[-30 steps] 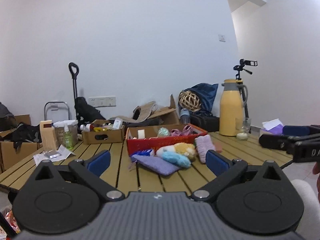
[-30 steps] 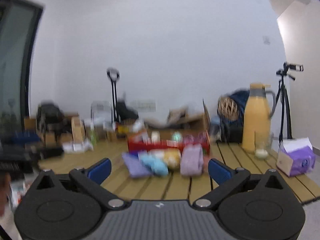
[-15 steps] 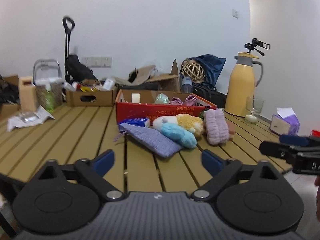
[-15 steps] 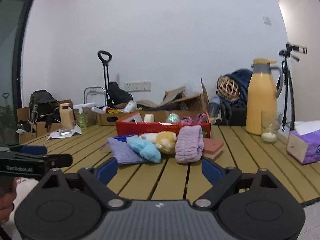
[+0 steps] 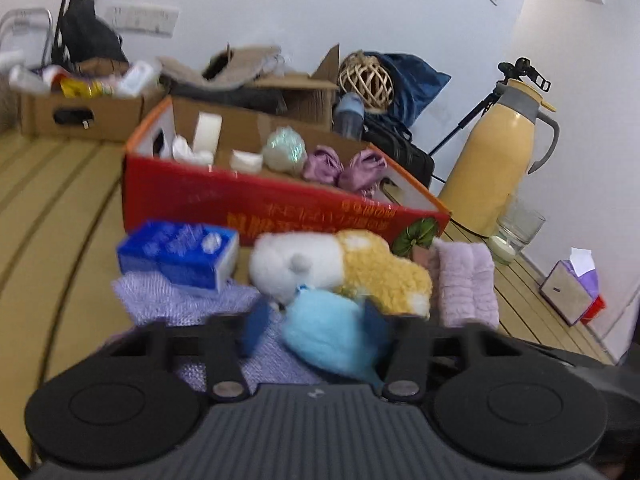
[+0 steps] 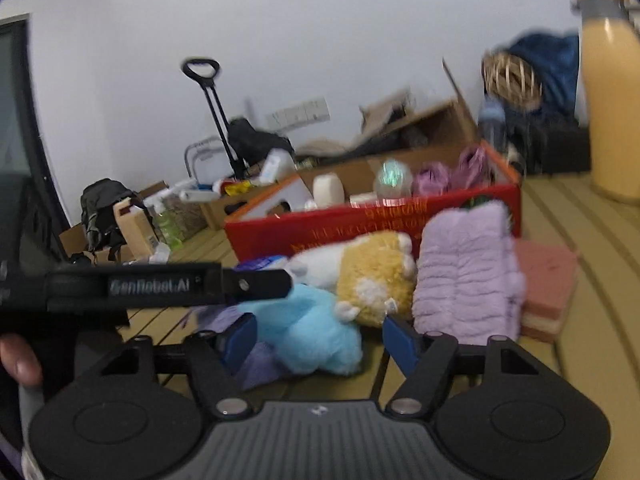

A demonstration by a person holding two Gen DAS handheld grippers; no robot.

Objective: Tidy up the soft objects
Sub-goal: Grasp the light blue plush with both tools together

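Slatted wooden counter carries your red box, and the soft things lie just in front of it. Your left claw is closing around the blue plush. Your right claw is closing too, the same plush between its pads.

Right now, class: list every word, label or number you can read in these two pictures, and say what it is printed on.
"GenRobot.AI": white lettering on the black arm of the left claw, right wrist view, slightly blurred.
Yellow print on the front of the red box: too blurred to read.
Blue packet: print too blurred to read.
Nothing else is legible.
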